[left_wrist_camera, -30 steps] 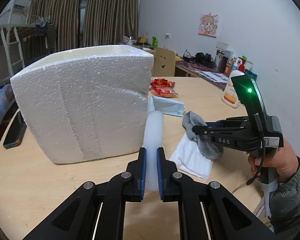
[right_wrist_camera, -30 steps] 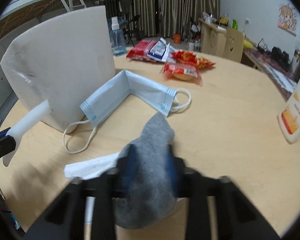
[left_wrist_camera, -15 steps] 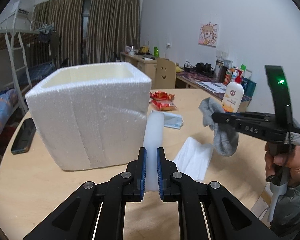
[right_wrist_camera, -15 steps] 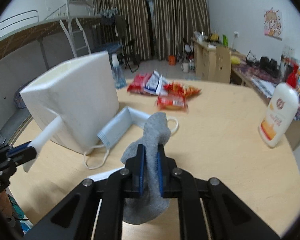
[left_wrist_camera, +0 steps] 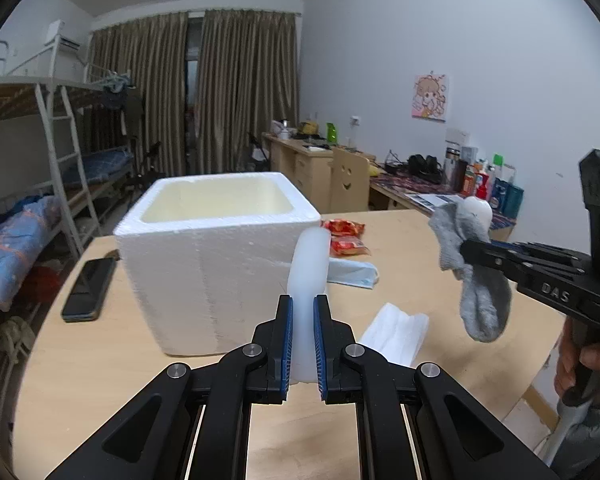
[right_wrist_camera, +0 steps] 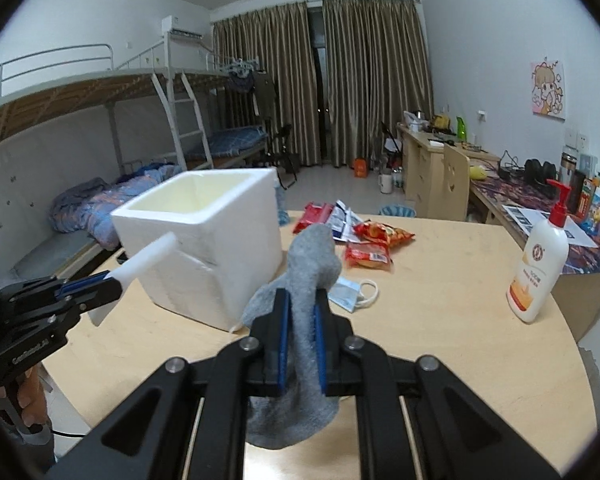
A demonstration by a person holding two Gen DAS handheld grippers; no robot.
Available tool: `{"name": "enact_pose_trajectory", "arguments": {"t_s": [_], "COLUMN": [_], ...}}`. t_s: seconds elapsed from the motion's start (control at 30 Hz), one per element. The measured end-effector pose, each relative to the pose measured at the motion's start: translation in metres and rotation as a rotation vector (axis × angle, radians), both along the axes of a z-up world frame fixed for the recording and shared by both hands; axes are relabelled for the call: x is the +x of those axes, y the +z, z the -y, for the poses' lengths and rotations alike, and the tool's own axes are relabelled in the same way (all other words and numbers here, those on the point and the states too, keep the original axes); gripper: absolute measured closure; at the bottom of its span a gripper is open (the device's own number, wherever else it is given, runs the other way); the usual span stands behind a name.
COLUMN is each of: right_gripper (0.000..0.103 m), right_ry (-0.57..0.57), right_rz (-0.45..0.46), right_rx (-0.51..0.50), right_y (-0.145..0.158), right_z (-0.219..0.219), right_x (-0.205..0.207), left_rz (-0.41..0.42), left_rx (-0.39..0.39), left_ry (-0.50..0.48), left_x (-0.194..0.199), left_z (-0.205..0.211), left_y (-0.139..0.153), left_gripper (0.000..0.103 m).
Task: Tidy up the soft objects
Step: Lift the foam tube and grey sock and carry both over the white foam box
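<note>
Grey sock (right_wrist_camera: pixel 300 280) aloft, round wooden table (right_wrist_camera: pixel 440 320), curtained dorm room

The mask (right_wrist_camera: pixel 350 289) lies half hidden behind the sock (right_wrist_camera: pixel 308 276); the box (left_wrist_camera: pixel 220 264) covers part of the desk (left_wrist_camera: pixel 100 360) beyond.

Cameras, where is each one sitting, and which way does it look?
Left wrist: sits on the left gripper, shut on a white foam strip, looking over the table toward the foam box; the right gripper and its hand show.
Right wrist: sits on the right gripper, shut on a grey sock, looking at the box; the left gripper shows.
Both share box, strip, sock, face mask.
</note>
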State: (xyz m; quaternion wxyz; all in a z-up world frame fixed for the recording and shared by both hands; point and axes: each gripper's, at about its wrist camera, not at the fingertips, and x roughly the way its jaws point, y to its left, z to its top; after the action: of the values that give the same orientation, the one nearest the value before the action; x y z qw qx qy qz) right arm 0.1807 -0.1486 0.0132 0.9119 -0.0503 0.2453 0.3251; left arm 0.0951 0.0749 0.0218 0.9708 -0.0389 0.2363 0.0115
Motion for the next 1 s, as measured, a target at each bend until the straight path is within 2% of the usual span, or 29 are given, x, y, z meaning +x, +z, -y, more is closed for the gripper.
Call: {"name": "enact_pose_trajectory", "arguments": {"t_s": [0.47, 1.0], "right_gripper": [0.088, 0.088], "right_ry": [0.095, 0.209], "right_rz": [0.067, 0.077], "right_rx": [0.041, 0.041], "right_y": [0.016, 0.017], "right_z": [-0.023, -0.062], "right_x": [-0.033, -0.044], "left_rz": [0.068, 0.097], "left_rx": [0.032, 0.035], "left_ry": [0.098, 0.189], "left_x": [-0.030, -0.058], "left_z": [-0.009, -0.036], "left_y": [0.027, 0.036], "left_gripper": [0.092, 0.092]}}
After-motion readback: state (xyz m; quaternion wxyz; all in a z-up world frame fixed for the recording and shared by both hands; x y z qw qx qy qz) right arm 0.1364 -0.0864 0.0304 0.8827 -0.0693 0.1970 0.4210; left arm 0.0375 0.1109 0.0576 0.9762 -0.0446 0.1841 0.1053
